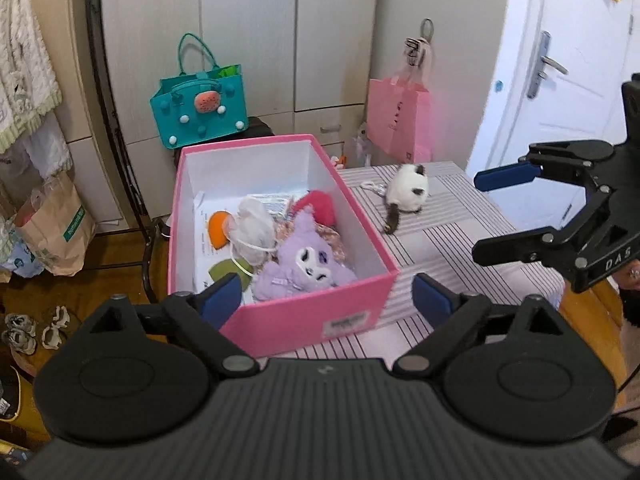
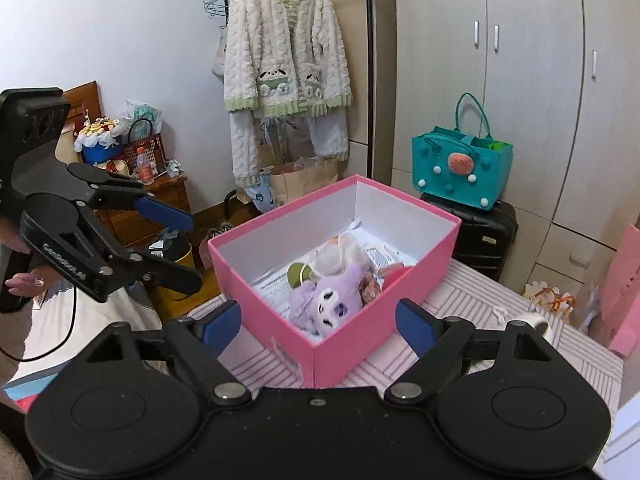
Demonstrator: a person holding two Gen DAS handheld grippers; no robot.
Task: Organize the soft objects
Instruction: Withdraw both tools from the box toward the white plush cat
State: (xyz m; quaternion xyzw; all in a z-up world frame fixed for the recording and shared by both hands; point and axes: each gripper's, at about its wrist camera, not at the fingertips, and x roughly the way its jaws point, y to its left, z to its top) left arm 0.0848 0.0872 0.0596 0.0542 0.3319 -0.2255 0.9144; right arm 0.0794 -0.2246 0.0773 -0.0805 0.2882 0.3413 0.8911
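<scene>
A pink box stands on the striped table and holds a purple plush, a white puff, a red plush and orange and green felt pieces. On the cloth right of the box lies a small white cat plush with dark ears and tail. My left gripper hovers open over the box's near wall with nothing between its fingers. The right gripper hangs open at the right, above the table's edge, also empty. In the right wrist view the box, the purple plush, my right gripper and the left gripper all show.
A teal bag sits on a black suitcase behind the box, and a pink paper bag hangs at the wardrobe. A fluffy jacket hangs on a rack; paper bags and shoes lie on the floor at left. A white door is at right.
</scene>
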